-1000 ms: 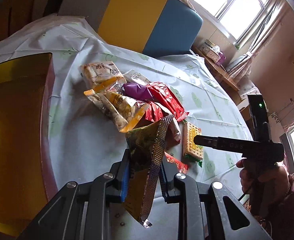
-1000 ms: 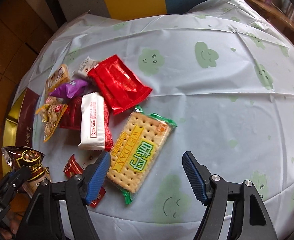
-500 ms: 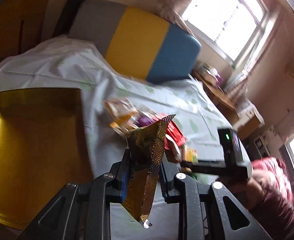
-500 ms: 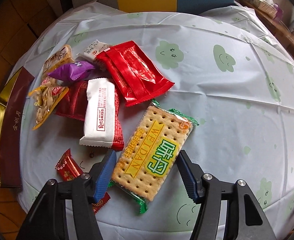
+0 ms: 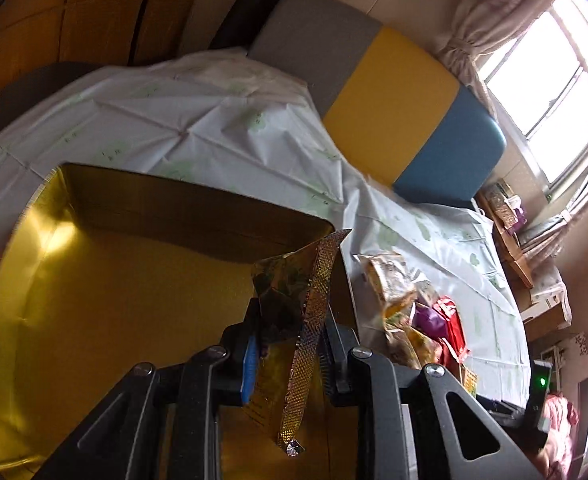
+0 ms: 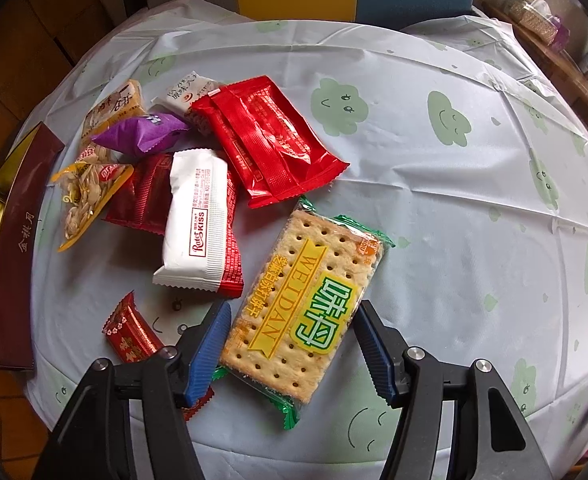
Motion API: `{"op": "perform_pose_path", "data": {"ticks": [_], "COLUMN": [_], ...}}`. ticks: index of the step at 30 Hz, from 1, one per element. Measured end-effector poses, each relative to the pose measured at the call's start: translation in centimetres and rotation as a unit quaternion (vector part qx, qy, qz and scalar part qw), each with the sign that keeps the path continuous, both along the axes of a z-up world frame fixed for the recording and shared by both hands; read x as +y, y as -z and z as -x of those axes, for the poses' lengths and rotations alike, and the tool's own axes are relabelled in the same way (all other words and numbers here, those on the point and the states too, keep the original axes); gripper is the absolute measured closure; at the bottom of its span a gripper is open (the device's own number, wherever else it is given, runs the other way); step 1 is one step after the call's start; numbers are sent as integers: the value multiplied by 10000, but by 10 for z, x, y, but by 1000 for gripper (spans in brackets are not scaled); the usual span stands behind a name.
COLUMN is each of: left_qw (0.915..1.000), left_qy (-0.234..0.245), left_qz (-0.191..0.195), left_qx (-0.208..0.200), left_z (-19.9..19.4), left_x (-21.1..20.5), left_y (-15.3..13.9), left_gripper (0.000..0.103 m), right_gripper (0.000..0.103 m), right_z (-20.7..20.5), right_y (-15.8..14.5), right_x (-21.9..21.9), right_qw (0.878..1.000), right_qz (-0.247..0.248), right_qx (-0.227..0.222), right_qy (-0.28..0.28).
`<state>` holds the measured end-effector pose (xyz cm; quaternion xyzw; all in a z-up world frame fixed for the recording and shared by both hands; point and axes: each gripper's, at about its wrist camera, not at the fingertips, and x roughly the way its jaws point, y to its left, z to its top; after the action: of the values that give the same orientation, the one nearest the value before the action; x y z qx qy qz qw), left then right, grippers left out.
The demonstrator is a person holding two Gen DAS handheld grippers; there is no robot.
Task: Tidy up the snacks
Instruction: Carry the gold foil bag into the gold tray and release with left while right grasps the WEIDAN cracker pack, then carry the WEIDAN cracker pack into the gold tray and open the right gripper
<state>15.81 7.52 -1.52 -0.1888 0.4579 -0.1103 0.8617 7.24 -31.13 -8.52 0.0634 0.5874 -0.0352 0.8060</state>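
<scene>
Left gripper (image 5: 289, 354) clenched on foil packet (image 5: 294, 320) above gold box (image 5: 93, 320): lower before releasing. Right gripper (image 6: 289, 344) jaws released, straddling cracker pack (image 6: 306, 300).

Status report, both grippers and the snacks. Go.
Left gripper shut on gold foil packet, over gold box. Right gripper open, straddling cracker pack on table. Nothing blocking.

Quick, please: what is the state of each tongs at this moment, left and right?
Left tongs: closed on the gold foil snack packet, above the gold box.
Right tongs: open, straddling the cracker pack, not yet gripping.
</scene>
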Motion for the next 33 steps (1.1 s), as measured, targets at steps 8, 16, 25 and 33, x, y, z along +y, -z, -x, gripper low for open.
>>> {"op": "perform_pose_path", "data": {"ticks": [8, 16, 25, 33], "left_qw": [9999, 9997, 9968, 9889], "left_qy": [56, -53, -97, -115], "left_qz": [-129, -225, -727, -1408], "left_qx": [68, -51, -326, -469], "left_z": [-36, -30, 27, 79], "left_x": [-21, -16, -12, -22], "left_y": [17, 7, -7, -13], "left_gripper": [72, 61, 61, 61], "right_gripper": [40, 40, 46, 49], "right_z": [-1, -1, 6, 14], "right_y": [5, 7, 0, -8], "right_x": [12, 12, 10, 5], "right_qw": [9999, 9998, 9996, 9994], "right_qz": [83, 114, 161, 294], "right_qx": [-57, -91, -143, -168], "right_qy": [-131, -156, -166, -114]}}
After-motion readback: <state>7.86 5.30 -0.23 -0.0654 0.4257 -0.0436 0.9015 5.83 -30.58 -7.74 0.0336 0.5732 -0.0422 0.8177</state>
